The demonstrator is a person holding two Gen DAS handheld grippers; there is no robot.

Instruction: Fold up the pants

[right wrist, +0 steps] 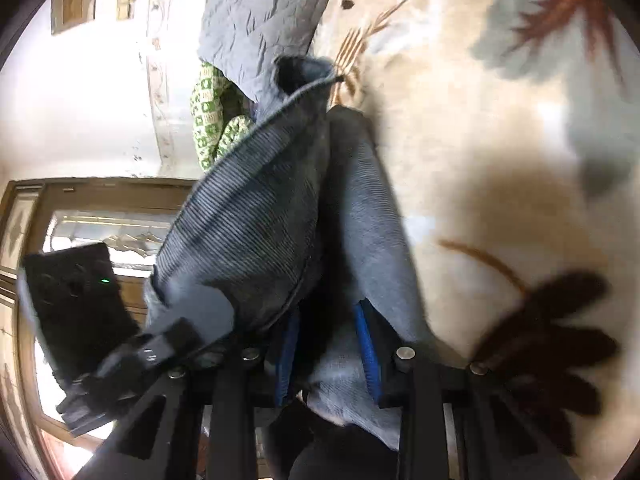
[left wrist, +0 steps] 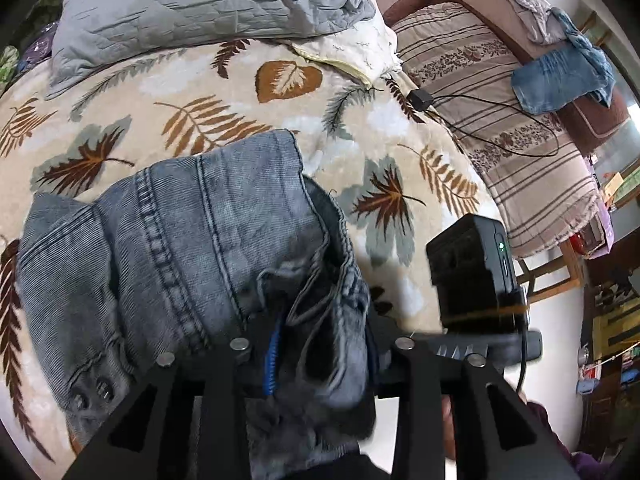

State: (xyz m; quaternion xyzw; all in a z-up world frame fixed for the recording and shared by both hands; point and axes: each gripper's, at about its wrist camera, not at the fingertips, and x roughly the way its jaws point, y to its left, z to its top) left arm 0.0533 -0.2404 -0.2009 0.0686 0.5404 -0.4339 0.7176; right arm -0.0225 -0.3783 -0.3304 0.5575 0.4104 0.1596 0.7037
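Observation:
Grey-blue denim pants (left wrist: 192, 248) hang bunched over a bed with a leaf-print blanket (left wrist: 224, 92). In the left wrist view my left gripper (left wrist: 320, 364) is shut on the pants near the waistband, where two rivets (left wrist: 92, 394) show. In the right wrist view my right gripper (right wrist: 328, 352) is shut on another part of the pants (right wrist: 256, 216); the cloth passes between the blue pads (right wrist: 366, 344) and rises away from the blanket (right wrist: 500, 160). Most of the fingertips are hidden by denim.
A grey quilt (left wrist: 192, 4) and a white pillow (left wrist: 352, 52) lie at the head of the bed. A striped cover (left wrist: 500, 128) with a black charger and cable (left wrist: 420, 98) lies on the right. Blue clothes (left wrist: 560, 80) hang on the brown headboard. A wooden door (right wrist: 80, 216) stands beside the bed.

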